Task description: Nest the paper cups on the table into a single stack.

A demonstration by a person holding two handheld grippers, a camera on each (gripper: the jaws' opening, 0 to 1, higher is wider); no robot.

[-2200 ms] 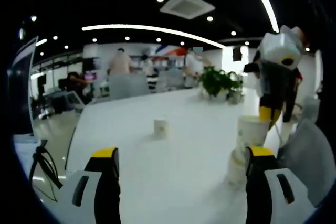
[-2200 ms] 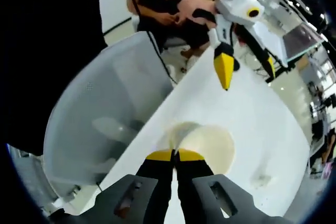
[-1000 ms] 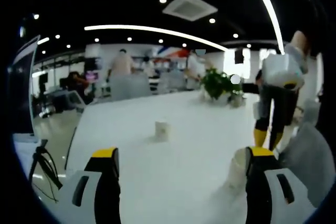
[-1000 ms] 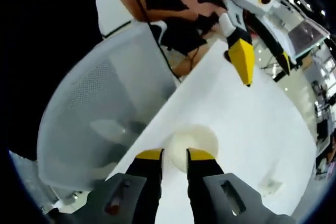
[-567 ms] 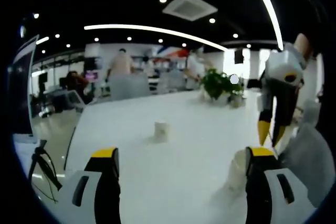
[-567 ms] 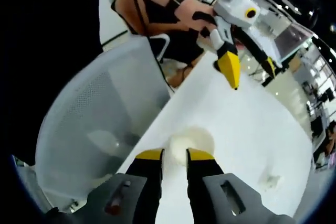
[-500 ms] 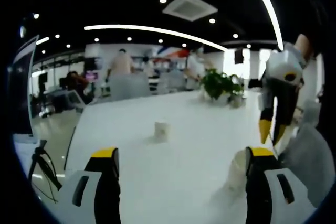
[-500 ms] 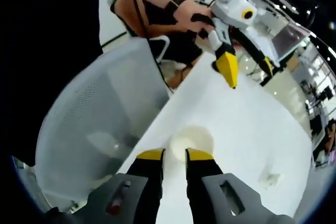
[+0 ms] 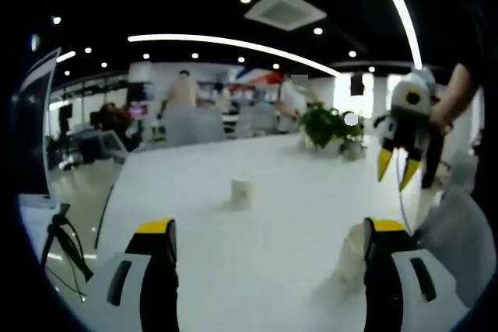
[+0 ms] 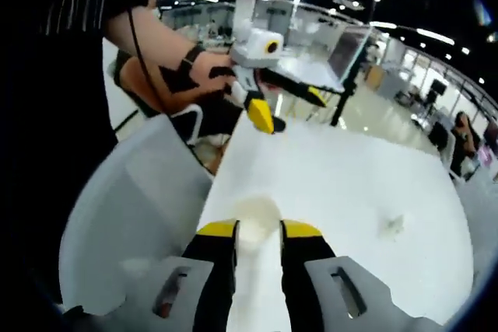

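The stack of paper cups (image 10: 255,219) stands near the table's (image 10: 366,184) edge. The right gripper view looks down into its open mouth, just past the right gripper (image 10: 258,230), whose yellow-tipped jaws stand a narrow gap apart with nothing between them (the cup rim lies beyond the tips, not in the gap). In the left gripper view the same stack (image 9: 352,253) shows from the side, partly hidden behind the right-hand jaw of the left gripper (image 9: 269,226), so how many cups it holds cannot be told. That gripper's jaws stand wide apart and empty.

A single paper cup (image 9: 240,192) stands alone further out on the table, upright in the left gripper view; in the right gripper view it is only a small blurred shape (image 10: 391,225).

The right gripper view also takes in the left gripper (image 10: 268,114) in a hand (image 10: 208,71), beside a pale chair back (image 10: 132,207). The left gripper view shows the right gripper (image 9: 397,170) raised above the table, a potted plant (image 9: 327,126) behind, and blurred people (image 9: 183,95) far off.
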